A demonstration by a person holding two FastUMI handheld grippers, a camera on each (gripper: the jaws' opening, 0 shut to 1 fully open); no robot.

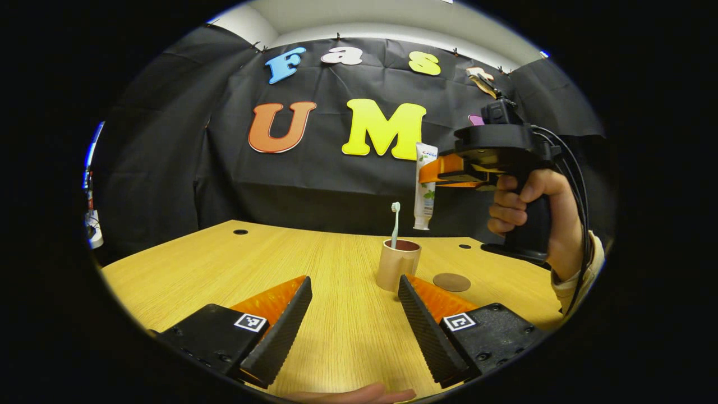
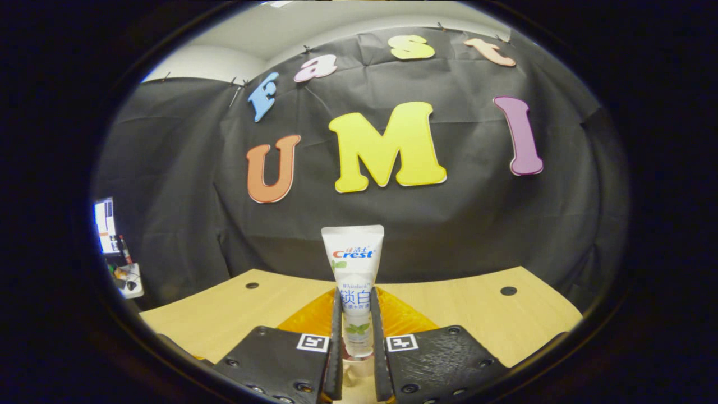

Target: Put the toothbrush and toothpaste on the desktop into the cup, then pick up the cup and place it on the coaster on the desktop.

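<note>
- The tan cylindrical cup [image 1: 397, 265] stands mid-desk, its mouth partly taken by the upright white toothbrush [image 1: 395, 224].
- The white toothpaste tube [image 1: 425, 187] hangs cap-down above and just right of the cup, pinched in the right gripper [image 1: 429, 171].
- The round brown coaster [image 1: 451, 281] lies bare just beside the cup.
- The light wooden desktop [image 1: 224, 264] lies open left of the cup.
- The left gripper [image 1: 354, 320], fingers spread, sits low before the cup.

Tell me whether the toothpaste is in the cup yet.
Not yet. The toothpaste tube hangs upright, cap down, above the cup, clamped by the right gripper. The toothbrush already stands inside.
</note>
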